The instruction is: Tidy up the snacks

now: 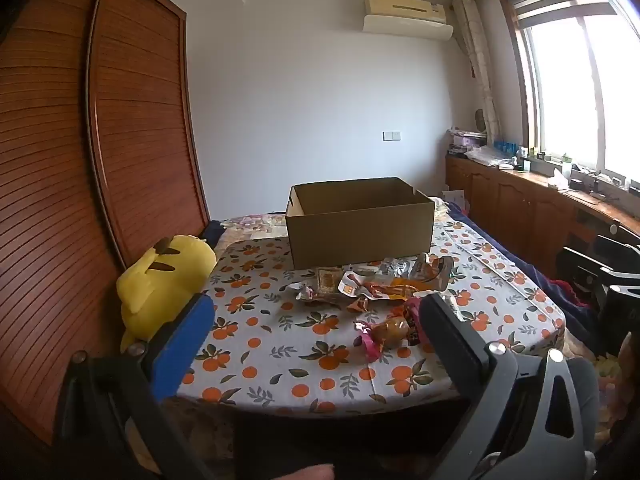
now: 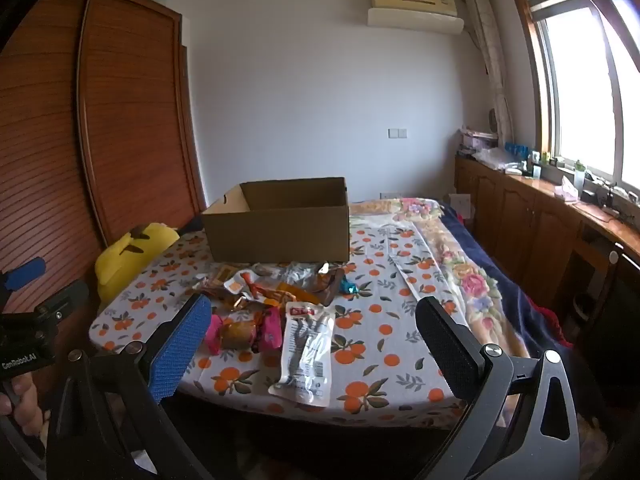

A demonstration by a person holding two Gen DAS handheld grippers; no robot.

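An open brown cardboard box (image 1: 360,224) (image 2: 276,222) stands at the far side of a table with an orange-print cloth (image 1: 280,352) (image 2: 384,344). In front of it lies a heap of snack packets (image 1: 372,288) (image 2: 276,284). Nearer lie a pink-ended wrapped pastry (image 1: 386,332) (image 2: 240,334) and a clear white packet (image 2: 306,354). My left gripper (image 1: 316,320) hangs open above the near table edge, nothing between its fingers. My right gripper (image 2: 314,326) is open too, short of the clear packet, touching nothing.
A yellow plush toy (image 1: 164,284) (image 2: 128,256) leans at the table's left edge against a wooden slatted wardrobe (image 1: 80,160). A bed with a floral blanket (image 2: 460,264) lies to the right. A cluttered wooden counter (image 2: 560,200) runs under the window.
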